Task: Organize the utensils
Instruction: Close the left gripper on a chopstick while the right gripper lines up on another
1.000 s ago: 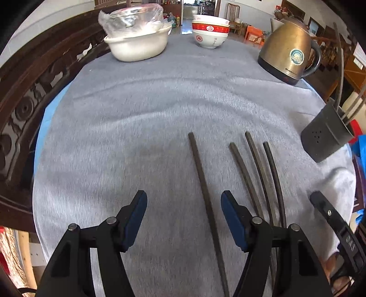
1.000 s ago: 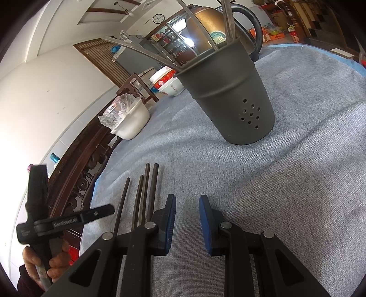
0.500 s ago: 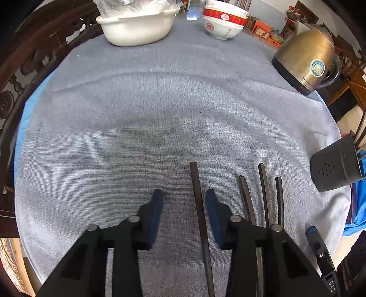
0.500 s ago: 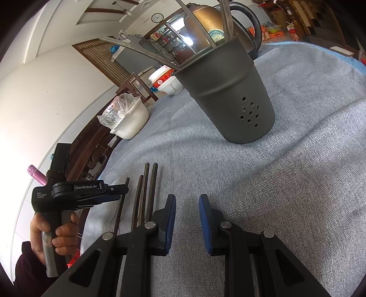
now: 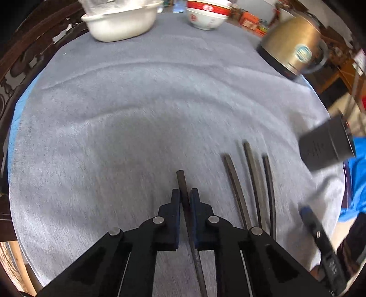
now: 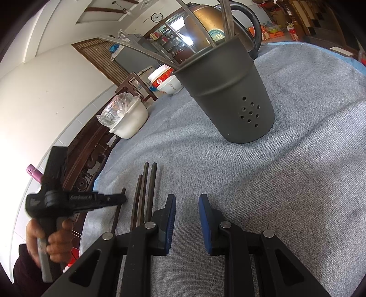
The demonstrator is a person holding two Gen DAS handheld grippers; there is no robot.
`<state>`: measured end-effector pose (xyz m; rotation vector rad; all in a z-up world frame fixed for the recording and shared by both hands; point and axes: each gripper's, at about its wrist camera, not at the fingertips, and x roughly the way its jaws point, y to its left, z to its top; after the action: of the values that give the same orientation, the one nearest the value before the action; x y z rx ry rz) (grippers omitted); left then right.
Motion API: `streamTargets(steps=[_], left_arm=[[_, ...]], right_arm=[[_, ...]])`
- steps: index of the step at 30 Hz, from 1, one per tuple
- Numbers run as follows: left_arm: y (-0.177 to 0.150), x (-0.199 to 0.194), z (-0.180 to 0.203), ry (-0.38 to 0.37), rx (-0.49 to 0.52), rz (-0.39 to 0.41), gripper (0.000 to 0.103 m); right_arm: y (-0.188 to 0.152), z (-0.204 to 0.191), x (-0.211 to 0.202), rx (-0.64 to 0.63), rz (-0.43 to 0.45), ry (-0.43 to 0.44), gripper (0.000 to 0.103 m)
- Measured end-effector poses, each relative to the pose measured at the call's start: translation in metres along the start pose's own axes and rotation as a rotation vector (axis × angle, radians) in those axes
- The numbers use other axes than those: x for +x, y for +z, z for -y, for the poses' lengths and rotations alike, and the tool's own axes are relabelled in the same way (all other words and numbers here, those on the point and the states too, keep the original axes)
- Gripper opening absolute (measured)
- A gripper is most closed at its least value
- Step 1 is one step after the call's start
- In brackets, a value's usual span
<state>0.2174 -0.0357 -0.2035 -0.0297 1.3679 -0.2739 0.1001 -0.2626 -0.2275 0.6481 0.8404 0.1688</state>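
Note:
Several dark chopsticks lie on the grey tablecloth [image 5: 137, 102]. My left gripper [image 5: 184, 192] points steeply down and is shut on the leftmost chopstick [image 5: 180, 178], whose tip sticks out past the blue pads. Three more chopsticks [image 5: 251, 171] lie side by side to its right. The dark perforated utensil holder [image 6: 231, 91] stands upright further back with several metal utensils in it; in the left wrist view the holder [image 5: 324, 146] is at the right edge. My right gripper [image 6: 187, 201] hovers open by a narrow gap beside the three chopsticks [image 6: 146, 192], with nothing between its pads.
A white dish [image 5: 121, 25] with a plastic bag, stacked red-and-white bowls [image 5: 205, 16] and a brass-coloured kettle [image 5: 295, 45] stand at the table's far side. Carved dark wood [image 5: 20, 59] rims the table on the left. A hand [image 6: 55, 242] holds the left gripper.
My left gripper came down over the leftmost chopstick and its jaws closed from wide apart onto it. The right gripper has not moved.

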Motion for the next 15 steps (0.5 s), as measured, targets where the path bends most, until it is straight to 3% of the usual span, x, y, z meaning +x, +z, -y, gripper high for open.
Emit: streamTargets(steps=[8, 12, 15], left_arm=[[-0.005, -0.016, -0.009, -0.007, 0.038, 0.034, 0.011], [-0.008, -0.025, -0.012, -0.027, 0.042, 0.049, 0.023], [-0.011, -0.028, -0.019, -0.035, 0.033, 0.044, 0.025]], right_arm=[[0.013, -0.049, 0.009, -0.155, -0.024, -0.016, 0.025], [0.03, -0.07, 0.037, -0.184, -0.128, -0.05, 0.023], [0.036, -0.079, 0.056, -0.203, -0.175, -0.071, 0.022]])
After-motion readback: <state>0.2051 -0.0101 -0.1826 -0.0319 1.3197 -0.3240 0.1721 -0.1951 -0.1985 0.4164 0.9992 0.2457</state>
